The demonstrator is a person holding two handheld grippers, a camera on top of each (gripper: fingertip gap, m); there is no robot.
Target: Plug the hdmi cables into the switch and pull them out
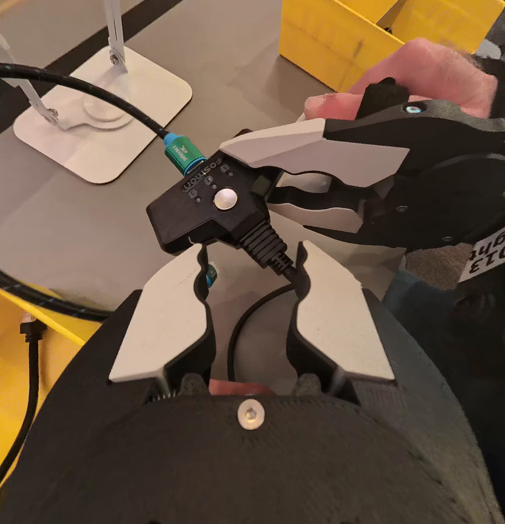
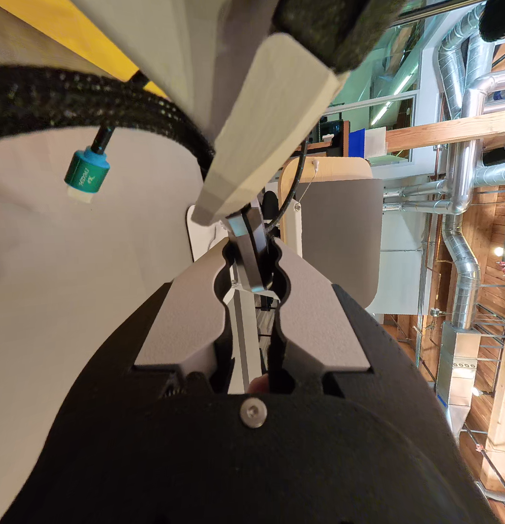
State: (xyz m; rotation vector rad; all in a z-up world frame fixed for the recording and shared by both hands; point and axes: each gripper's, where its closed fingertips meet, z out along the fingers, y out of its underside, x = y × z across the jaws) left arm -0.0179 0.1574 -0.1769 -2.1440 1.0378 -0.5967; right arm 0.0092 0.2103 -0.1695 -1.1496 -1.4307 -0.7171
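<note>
Black switch (image 1: 208, 209) pinched in the right gripper (image 1: 269, 184), likely steadying it. One green plug (image 1: 184, 156) seated. Left gripper (image 1: 252, 255) gapes empty beneath.

Straight ahead of our left gripper (image 1: 252, 249) the switch (image 1: 208, 207) fills the way, held off the grey table (image 1: 75, 226); its ribbed tail cable (image 1: 269, 249) runs down just inside our right-hand finger, narrowing the gap between the spread fingers. The right gripper (image 1: 247, 184) comes in from our right, clamped on the switch's far end, so that side is shut off. On the switch's far left corner a green plug (image 1: 184, 156) sits in a port, its braided cable (image 1: 75, 88) arching away to the left. Beyond it a white stand base (image 1: 103, 113) occupies the table. Yellow bins (image 1: 330, 51) wall the far right; another (image 1: 7, 368) borders our near left. A loose green plug (image 2: 86, 174) hangs left of the right gripper (image 2: 251, 249).
</note>
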